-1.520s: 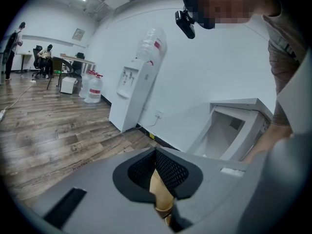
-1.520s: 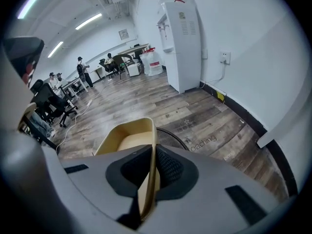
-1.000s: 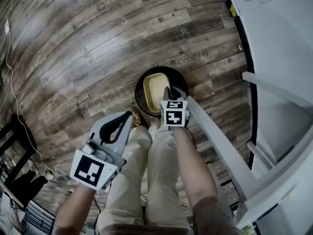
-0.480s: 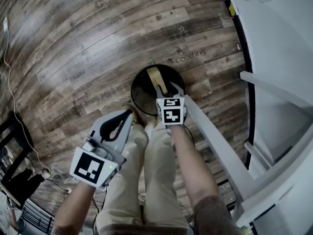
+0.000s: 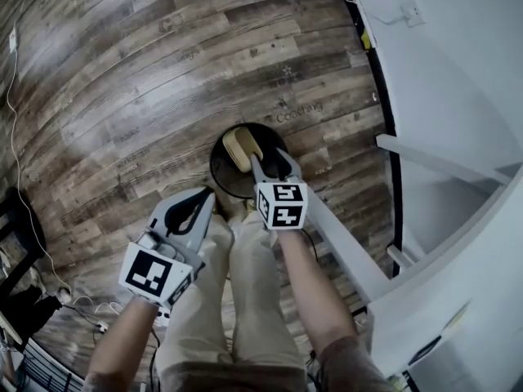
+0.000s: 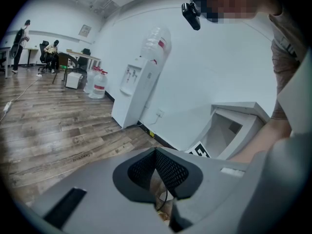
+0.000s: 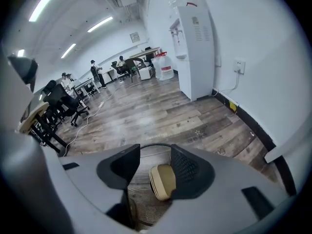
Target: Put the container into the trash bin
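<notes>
The tan container (image 5: 239, 147) lies tilted inside the round black mesh trash bin (image 5: 219, 174) on the wooden floor. My right gripper (image 5: 272, 167) hangs just above the bin's near rim, and its jaws are opening. In the right gripper view the container (image 7: 162, 182) shows below and between the right gripper (image 7: 155, 150) pads, down in the bin (image 7: 146, 208), with no pad pressing on it. My left gripper (image 5: 198, 205) is held over the person's left thigh, away from the bin. Its pads meet at the tip, so the left gripper (image 6: 156, 152) is shut on nothing.
A white table frame (image 5: 343, 243) slants close to the bin's right side. Behind it stands a white wall with a socket (image 5: 413, 11) and a water dispenser (image 7: 195, 48). A thin cable (image 5: 16, 113) and a black chair (image 5: 16, 243) are at the far left.
The right gripper let go of the container and rose from the bin. The container went from lying flat at the bin's mouth to tilted inside it. The left gripper barely moved.
</notes>
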Demonstrator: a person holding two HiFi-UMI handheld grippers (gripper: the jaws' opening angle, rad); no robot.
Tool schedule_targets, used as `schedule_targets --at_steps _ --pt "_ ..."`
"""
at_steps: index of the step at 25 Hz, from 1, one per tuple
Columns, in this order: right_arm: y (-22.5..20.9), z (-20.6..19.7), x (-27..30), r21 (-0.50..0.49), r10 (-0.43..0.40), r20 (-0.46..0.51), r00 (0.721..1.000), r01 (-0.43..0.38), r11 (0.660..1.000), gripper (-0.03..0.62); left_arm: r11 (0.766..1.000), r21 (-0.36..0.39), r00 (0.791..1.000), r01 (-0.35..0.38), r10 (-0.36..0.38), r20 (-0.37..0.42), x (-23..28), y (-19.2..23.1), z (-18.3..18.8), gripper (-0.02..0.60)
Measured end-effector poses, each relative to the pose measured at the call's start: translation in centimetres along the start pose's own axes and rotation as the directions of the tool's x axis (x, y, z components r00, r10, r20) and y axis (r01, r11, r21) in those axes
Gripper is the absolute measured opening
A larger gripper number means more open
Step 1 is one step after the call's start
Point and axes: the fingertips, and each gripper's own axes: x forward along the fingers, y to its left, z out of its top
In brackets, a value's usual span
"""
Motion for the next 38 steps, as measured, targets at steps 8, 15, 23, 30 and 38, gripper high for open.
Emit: schedule_targets --at_steps 8,15,23,30,38 --pt "5.2 10.1 -10.5 0.032 0.022 0.13 0.991 -0.026 0.999 0.187 1.0 0.006 0.995 -0.022 0.022 0.097 -6.3 -2.5 8.2 0.003" --pt "9.4 19.7 -21.5 0.022 0.064 0.251 0.966 -0.071 0.997 0.187 0.999 0.011 0.986 -0.046 0.043 0.161 -12.7 -5.6 16.5 0.003" --pt "13.0 27.7 -33.8 -0.026 0.135 0.34 0.931 -0.134 0.991 0.184 0.996 0.083 0.978 -0.031 0.013 0.21 -19.4 -11.5 24.3 0.003" --pt "15.7 31.6 -42.9 -0.094 0.177 0.4 0.899 -0.152 0.984 0.184 0.99 0.144 0.972 -0.003 -0.031 0.233 -25.3 -16.3 28.5 0.003" --pt "19.2 32.3 -51.6 -0.225 0.3 0.423 0.855 -0.222 0.949 0.176 0.986 0.166 0.953 0.022 -0.071 0.294 -29.7 -21.1 31.1 0.003"
